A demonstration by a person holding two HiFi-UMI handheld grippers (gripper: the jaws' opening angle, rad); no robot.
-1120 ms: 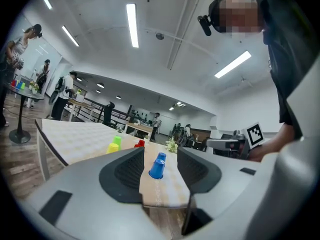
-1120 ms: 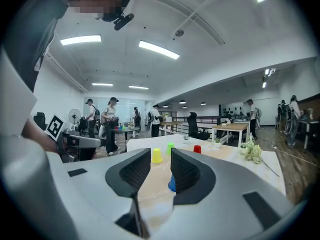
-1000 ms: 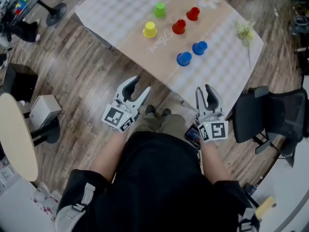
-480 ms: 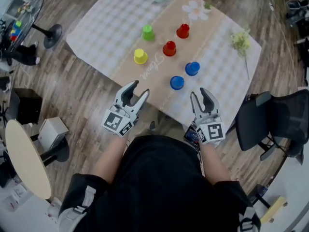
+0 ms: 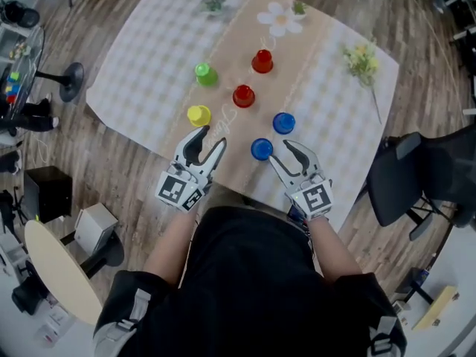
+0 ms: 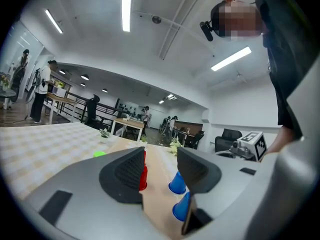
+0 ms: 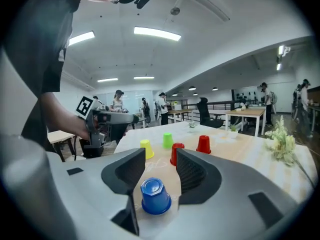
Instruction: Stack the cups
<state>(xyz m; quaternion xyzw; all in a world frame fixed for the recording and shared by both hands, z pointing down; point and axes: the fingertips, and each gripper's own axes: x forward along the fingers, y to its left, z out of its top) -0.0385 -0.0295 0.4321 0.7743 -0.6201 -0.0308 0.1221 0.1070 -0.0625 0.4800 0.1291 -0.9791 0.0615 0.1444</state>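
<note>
Right gripper view: right claw has its jaws opening, pads clear of the blue cup, which stands upside-down in line w/ the gap, at the tips. Beyond it: near red cup, then yellow cup off left, green cup and far red cup further out. Head view: 2nd blue cup just past the claw's tips. Left claw has its jaws wide apart, nothing btwn them; the yellow cup sits just ahead. All cups stand separate on the checked cloth.
</note>
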